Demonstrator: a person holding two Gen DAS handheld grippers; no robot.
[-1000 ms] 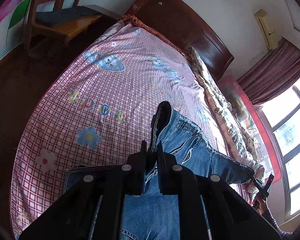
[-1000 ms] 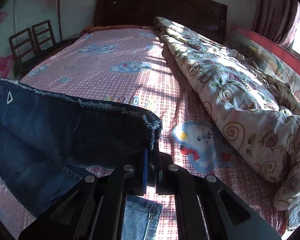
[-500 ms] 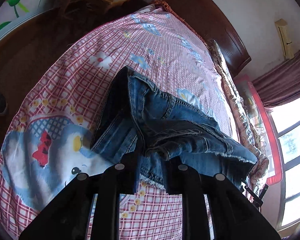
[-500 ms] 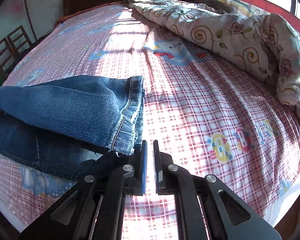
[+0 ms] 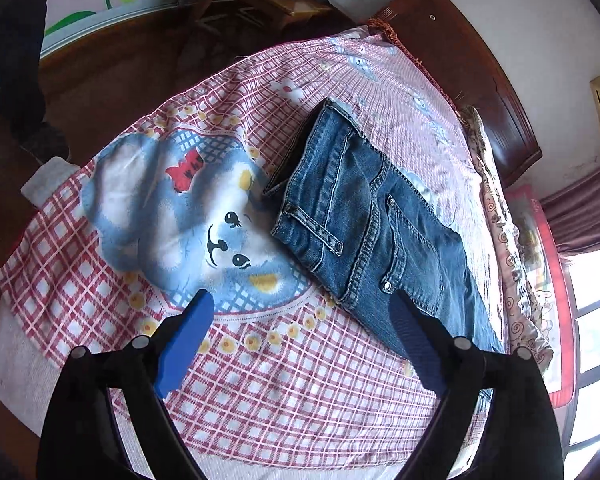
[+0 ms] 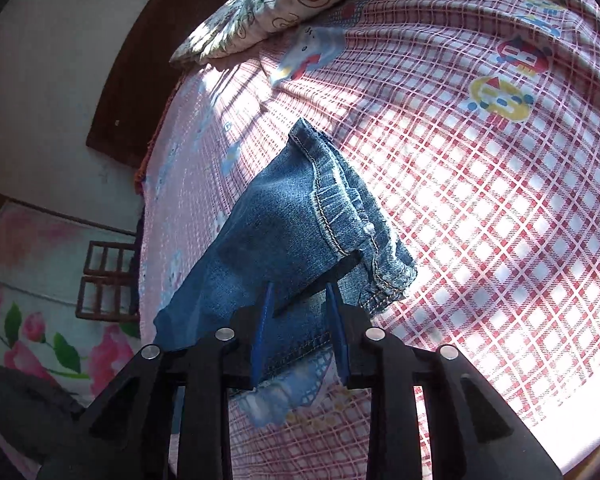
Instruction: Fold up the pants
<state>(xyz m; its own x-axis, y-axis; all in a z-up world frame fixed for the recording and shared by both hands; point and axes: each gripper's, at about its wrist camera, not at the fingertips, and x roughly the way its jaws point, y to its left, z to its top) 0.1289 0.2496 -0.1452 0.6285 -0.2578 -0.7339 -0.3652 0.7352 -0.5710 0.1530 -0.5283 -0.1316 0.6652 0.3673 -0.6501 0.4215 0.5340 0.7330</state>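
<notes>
while its jaws are opening wide with nothing between them, the left gripper [image 5: 300, 312] is hovering over the checked bedsheet [image 5: 284, 400], and the folded jeans [image 5: 364, 224] are lying flat just beyond its right finger, beside the printed blue bear [image 5: 204, 224]. the right gripper [image 6: 298, 294] is opening too, its blue pads standing apart from the denim; the hem end of the jeans [image 6: 340, 216] is lying just ahead of them.
</notes>
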